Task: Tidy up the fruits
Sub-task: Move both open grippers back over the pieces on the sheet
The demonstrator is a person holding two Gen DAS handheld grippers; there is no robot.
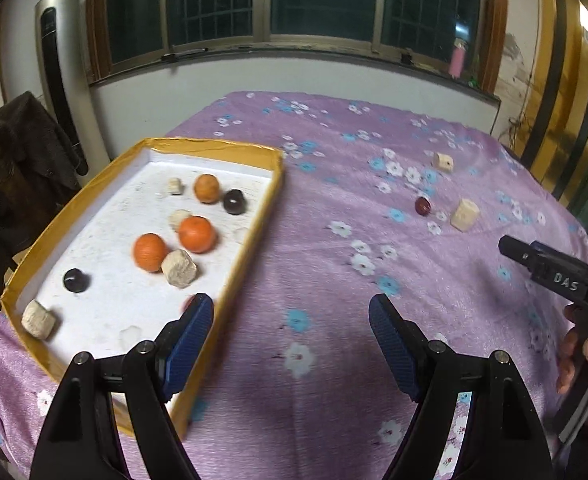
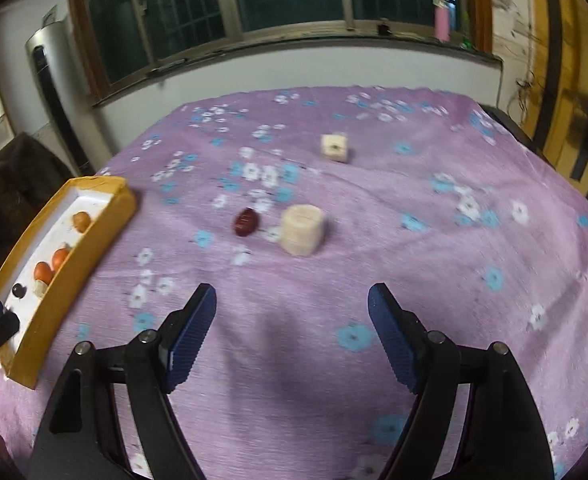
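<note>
Right hand-held gripper (image 2: 291, 334) released, empty; small dark-red oval fruit (image 2: 246, 222) ahead, slightly left, long axis slanted; left hand-held gripper (image 1: 291, 340) released, farther, by yellow-rimmed white tray (image 1: 253, 220).

The desk (image 2: 374, 360) is covered with a purple cloth (image 1: 334, 240) that has white and blue flowers printed on it. Behind it there is a white wall (image 2: 294, 68), and above the wall a wide window (image 1: 294, 0) with a brown wooden frame; the glass is dark. A pink bottle (image 2: 440, 24) stands on the window sill. At the left a tall silver air conditioner (image 1: 53, 60) stands in the corner, and a dark coat (image 1: 17, 152) hangs near it. At the right there are yellow wooden panels (image 2: 566, 80).
</note>
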